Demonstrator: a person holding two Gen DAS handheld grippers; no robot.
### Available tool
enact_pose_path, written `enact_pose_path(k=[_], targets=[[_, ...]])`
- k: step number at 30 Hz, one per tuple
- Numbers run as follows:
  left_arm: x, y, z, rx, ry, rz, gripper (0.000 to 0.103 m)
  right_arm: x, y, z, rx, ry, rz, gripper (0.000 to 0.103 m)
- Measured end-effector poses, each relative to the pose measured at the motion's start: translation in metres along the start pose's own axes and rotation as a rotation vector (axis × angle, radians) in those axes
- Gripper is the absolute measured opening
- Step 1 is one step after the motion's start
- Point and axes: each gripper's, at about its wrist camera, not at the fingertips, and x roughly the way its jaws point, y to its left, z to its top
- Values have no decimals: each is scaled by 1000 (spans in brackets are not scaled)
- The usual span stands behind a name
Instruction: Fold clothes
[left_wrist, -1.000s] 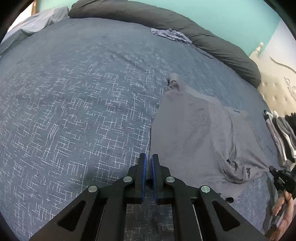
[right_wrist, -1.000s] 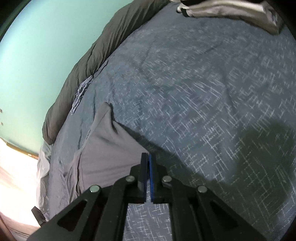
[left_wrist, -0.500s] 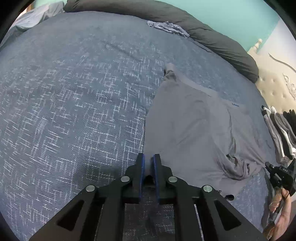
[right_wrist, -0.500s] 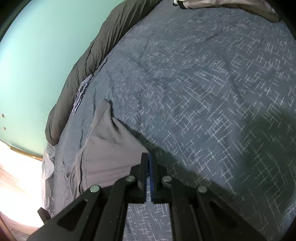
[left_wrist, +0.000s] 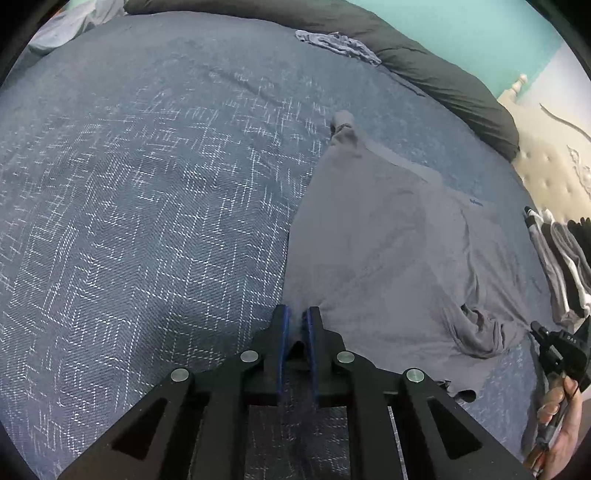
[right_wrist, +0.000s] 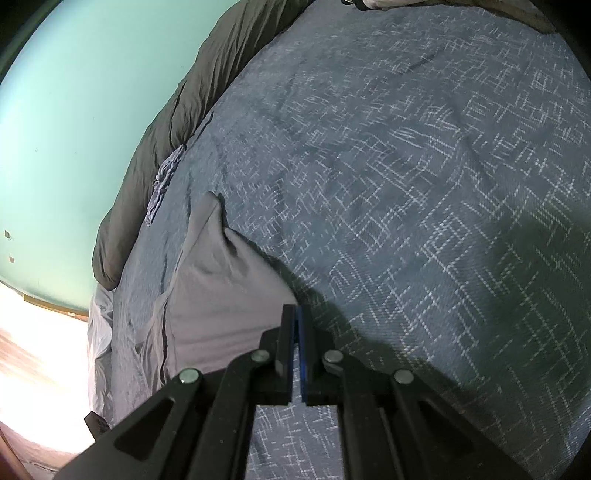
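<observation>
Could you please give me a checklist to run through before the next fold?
1. Left gripper pinching the grey garment: ok, fabric sits between its pads.
2. Right gripper holding a corner: ok, shut on the lifted edge, which casts a shadow on the bedspread.
3. Garment lying flat: not ok, the sleeve is bunched.
4. Crumpled cloth out of the way: ok, well apart from the garment.
</observation>
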Motion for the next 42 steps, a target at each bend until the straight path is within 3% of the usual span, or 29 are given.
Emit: enact_pose_path(k=[15,19,21,29,38,42], targets=[[1,5,-2,18,-6,-2,10,1,1,0,8,7,1,2],[-10,13,-6,23,-19,-10,8,-1,3,2,4,2,1,2],[-16,13,-6,27,-33,-11,3,-1,3,3,-1,1,1,2],[-52,20,-7,48,-110,4,2,-19,8,13,-19,-66,3,2],[-34,10,-5,28,-61,-34,2,-13,-3,28,2,-92,-32,2],[-42,5,-8,57,-70,-19,2,-11,-6,37,16,-99,-37,2]])
